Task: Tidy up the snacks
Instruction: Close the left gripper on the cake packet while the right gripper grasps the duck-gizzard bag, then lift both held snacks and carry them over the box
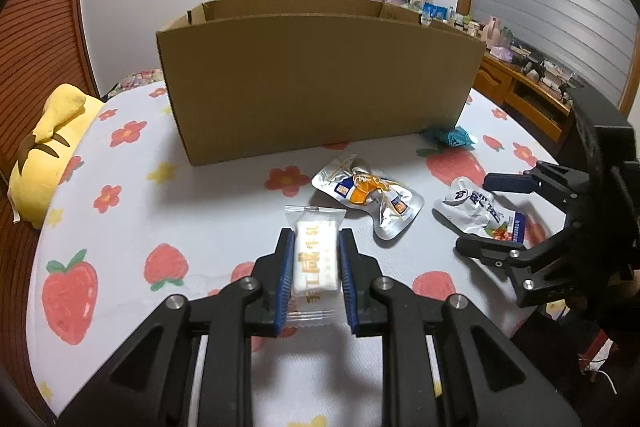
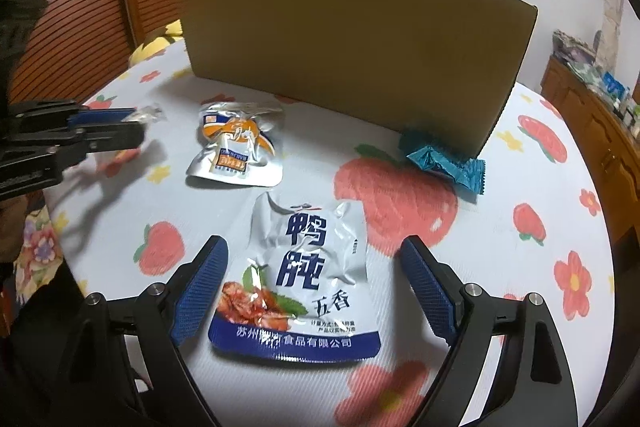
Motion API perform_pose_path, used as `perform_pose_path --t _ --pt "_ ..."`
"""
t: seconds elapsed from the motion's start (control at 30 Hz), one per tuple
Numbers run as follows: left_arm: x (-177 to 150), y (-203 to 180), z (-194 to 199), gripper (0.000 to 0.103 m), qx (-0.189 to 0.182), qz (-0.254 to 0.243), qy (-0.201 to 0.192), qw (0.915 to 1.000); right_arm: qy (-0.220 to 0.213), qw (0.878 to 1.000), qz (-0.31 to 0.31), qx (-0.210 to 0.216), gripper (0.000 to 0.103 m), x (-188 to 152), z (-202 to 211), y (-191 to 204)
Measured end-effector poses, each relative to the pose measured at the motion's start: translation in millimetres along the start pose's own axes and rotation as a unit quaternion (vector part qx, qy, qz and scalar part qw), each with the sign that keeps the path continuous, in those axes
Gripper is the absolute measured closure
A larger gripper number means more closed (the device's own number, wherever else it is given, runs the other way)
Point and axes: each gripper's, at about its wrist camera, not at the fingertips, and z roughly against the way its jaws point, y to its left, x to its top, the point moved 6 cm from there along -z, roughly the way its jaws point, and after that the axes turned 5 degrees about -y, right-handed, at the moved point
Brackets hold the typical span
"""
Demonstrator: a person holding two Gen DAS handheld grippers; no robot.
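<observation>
My left gripper (image 1: 315,247) is shut on a white wrapped snack bar (image 1: 315,259), held just above the bed sheet in front of the cardboard box (image 1: 320,83). My right gripper (image 2: 312,251) is open, its jaws on either side of a silver and blue duck snack pouch (image 2: 304,279) that lies flat on the sheet; the pouch also shows in the left wrist view (image 1: 478,213). A silver and orange pouch (image 2: 236,145) lies between the grippers. A teal wrapped candy (image 2: 444,161) lies at the box's right corner.
The open cardboard box (image 2: 360,67) stands on the strawberry-print bed sheet (image 1: 132,211). A yellow plush toy (image 1: 48,155) lies at the left edge. A wooden cabinet (image 1: 528,91) with clutter stands at the right. A slatted wooden door (image 2: 80,7) is at the left.
</observation>
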Motion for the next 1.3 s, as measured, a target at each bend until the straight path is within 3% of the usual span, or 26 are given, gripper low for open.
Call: perform_pose_path --t 0.27,0.4,1.3 --pt "2.8 -5.4 7.0 0.083 -0.003 0.0 -0.012 0.9999 0.018 1.0 -0.01 -0.01 0.022 0.5 0.5 -4.2" --pt "5.3 -7.1 8.6 0.083 -0.005 0.003 -0.016 0.9999 0.02 1.0 -0.012 -0.007 0.04 0.1 3.9 -5.0" --pt "12.6 -13.3 11.0 0.083 -0.003 -0.005 -0.026 0.9996 -0.011 1.0 -0.021 0.013 0.042 1.7 20.2 -0.2"
